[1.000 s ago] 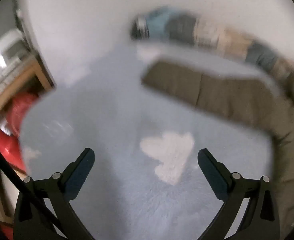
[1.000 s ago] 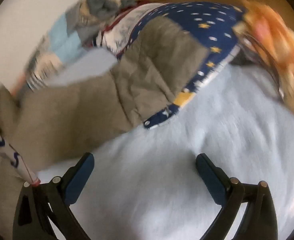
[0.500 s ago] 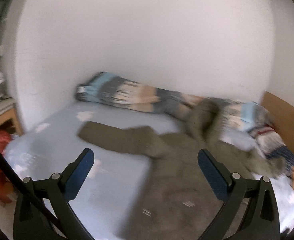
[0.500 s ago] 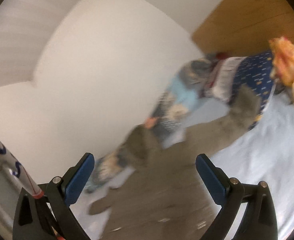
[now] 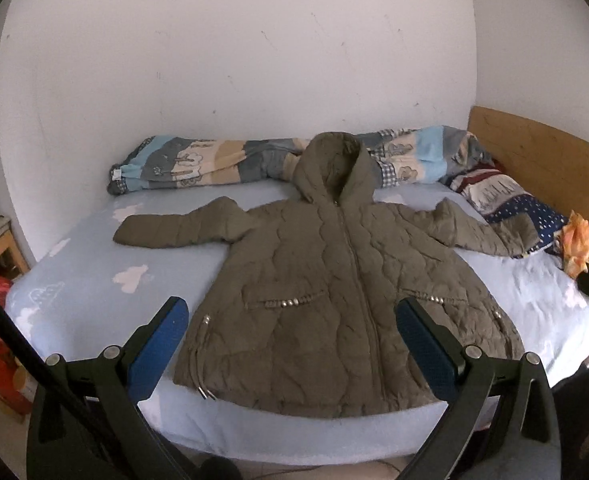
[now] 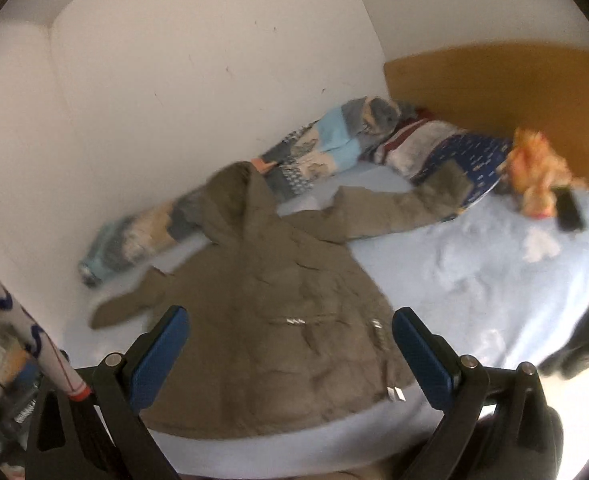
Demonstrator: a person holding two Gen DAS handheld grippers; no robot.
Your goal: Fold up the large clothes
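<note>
An olive quilted hooded jacket [image 5: 334, 280] is seen spread front-up and zipped across a pale blue bed [image 5: 82, 280], filling the centre of the left wrist frame, its sleeves stretched out toward both sides and its hood resting against a rolled patchwork quilt [image 5: 198, 164] along the white wall. In the right wrist view the jacket [image 6: 270, 304] is shown at lower centre, somewhat blurred. The left gripper [image 5: 290, 344] is held above the jacket's hem at the bottom of the frame, its blue-padded fingers [image 5: 154, 348] spread wide with nothing between them. The right gripper [image 6: 290, 344] is likewise held with its fingers far apart and empty. A star-print pillow [image 5: 534, 216] and an orange cloth [image 5: 578, 240] are seen at the right, beside a wooden headboard [image 5: 542, 152].
</note>
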